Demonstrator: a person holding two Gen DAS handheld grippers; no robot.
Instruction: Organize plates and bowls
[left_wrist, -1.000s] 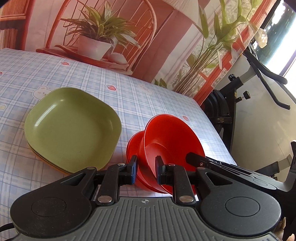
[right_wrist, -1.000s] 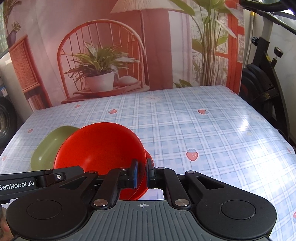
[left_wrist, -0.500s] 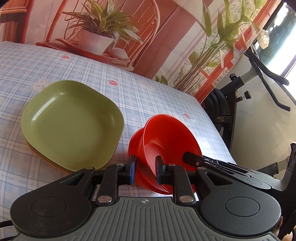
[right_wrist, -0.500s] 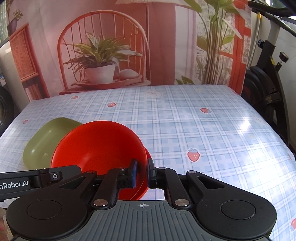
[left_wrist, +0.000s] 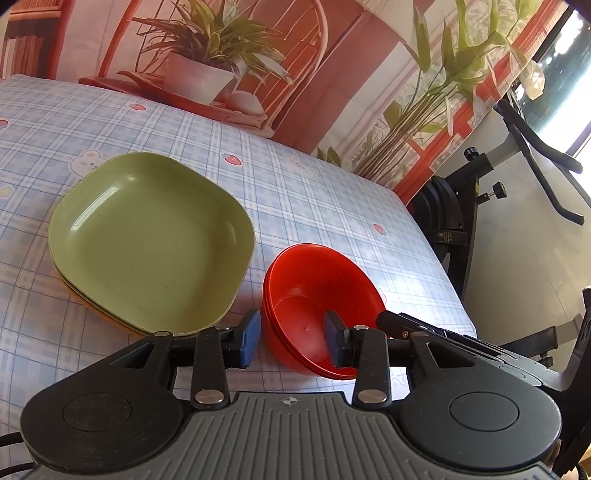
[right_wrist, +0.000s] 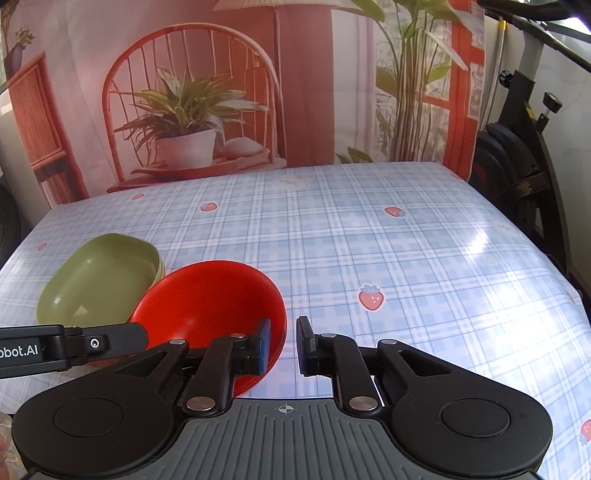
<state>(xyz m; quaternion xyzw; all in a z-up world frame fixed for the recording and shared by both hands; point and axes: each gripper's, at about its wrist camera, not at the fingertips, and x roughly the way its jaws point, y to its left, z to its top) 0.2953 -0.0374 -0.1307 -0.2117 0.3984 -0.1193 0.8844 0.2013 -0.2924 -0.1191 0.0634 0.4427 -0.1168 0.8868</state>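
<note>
Stacked red bowls (left_wrist: 317, 291) sit nested on the checked tablecloth (left_wrist: 314, 192), right of a stack of green square plates (left_wrist: 147, 236). My left gripper (left_wrist: 291, 338) is open, its jaws either side of the bowls' near rim, holding nothing. My right gripper (right_wrist: 282, 341) is open at the bowls' (right_wrist: 210, 299) right rim, its left finger over the rim. The green plates (right_wrist: 96, 277) lie left of the bowls in the right wrist view.
A backdrop printed with a chair and potted plant (right_wrist: 184, 122) hangs behind the table. An exercise bike (left_wrist: 480, 192) stands off the table's right edge. The tablecloth (right_wrist: 406, 258) stretches to the right of the bowls.
Both grippers have opened and let go of the upper red bowl, which has dropped from tilted to nested in the lower one.
</note>
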